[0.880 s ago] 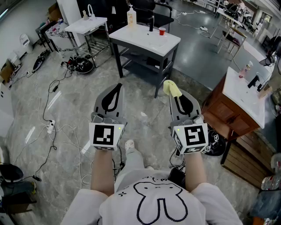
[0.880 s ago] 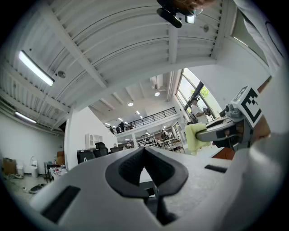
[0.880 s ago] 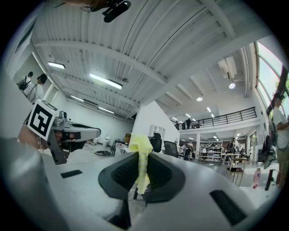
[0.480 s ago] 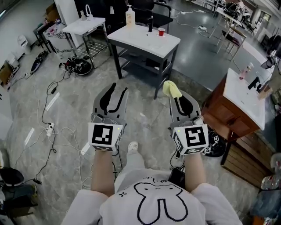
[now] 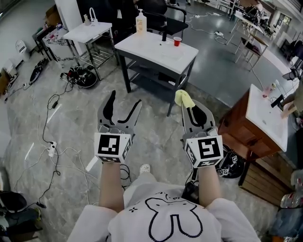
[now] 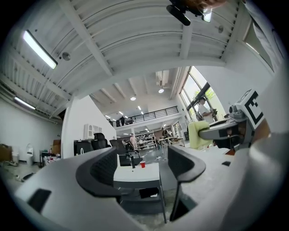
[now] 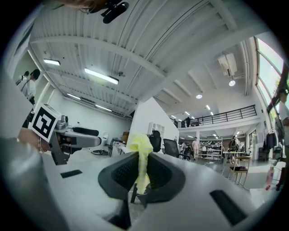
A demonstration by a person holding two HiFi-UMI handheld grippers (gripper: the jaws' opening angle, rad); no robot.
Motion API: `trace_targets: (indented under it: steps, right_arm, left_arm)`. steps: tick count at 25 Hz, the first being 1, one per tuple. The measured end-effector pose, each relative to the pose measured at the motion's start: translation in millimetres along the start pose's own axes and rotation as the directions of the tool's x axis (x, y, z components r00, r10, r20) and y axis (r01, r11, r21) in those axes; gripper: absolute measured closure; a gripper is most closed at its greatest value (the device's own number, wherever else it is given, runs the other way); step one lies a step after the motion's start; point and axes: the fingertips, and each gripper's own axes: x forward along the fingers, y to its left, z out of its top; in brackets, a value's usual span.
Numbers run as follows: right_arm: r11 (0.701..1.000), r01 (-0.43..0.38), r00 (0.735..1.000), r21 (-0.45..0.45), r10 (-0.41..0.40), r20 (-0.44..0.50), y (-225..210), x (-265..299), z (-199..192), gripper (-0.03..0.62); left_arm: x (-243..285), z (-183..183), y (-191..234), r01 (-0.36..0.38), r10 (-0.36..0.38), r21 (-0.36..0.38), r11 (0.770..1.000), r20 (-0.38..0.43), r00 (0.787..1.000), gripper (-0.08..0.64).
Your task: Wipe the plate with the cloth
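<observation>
A yellow cloth (image 5: 184,98) sticks up from the tips of my right gripper (image 5: 190,105), whose jaws are shut on it. In the right gripper view the cloth (image 7: 142,159) hangs pinched between the black pads. My left gripper (image 5: 125,99) is held level beside it with its jaws spread wide and nothing between them. Both point at a white-topped table (image 5: 142,45) a few steps ahead, also seen between the left gripper's fingers (image 6: 185,163). A red cup (image 5: 177,41), a soap bottle (image 5: 140,22) and a dark faucet (image 5: 164,34) stand on it. I cannot make out a plate.
A small white side table (image 5: 90,29) stands left of the main table. A wooden cabinet with a white top (image 5: 264,113) is at the right. Cables (image 5: 51,138) trail over the grey floor at the left. Black office chairs (image 5: 161,10) stand behind the table.
The left gripper's jaws have gone from nearly shut to wide open. The right gripper still holds the cloth. Both grippers and the view have drifted slightly closer to the table.
</observation>
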Motion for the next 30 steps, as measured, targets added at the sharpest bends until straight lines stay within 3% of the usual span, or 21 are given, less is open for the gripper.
trace_targets:
  steps: [12,20,30]
  right_arm:
    - [0.998,0.064,0.997,-0.001,-0.064,-0.04,-13.4,130.8,-14.2,0.541]
    - [0.996,0.093,0.994,0.0,-0.092,-0.059,-27.0,176.2,-28.2,0.541]
    - [0.996,0.09,0.994,0.005,-0.089,-0.057,-56.6,250.5,-45.2,0.541]
  left_arm:
    - [102.9,-29.0,97.4,0.053,-0.053,-0.024,0.998,0.017,0.998,0.216]
    - [141.1,-46.4,128.4,0.066,-0.065,-0.02,0.998,0.014,0.998,0.218]
    - [199.1,-67.7,170.1,0.031,-0.031,-0.02,0.999,0.008,1.0,0.216]
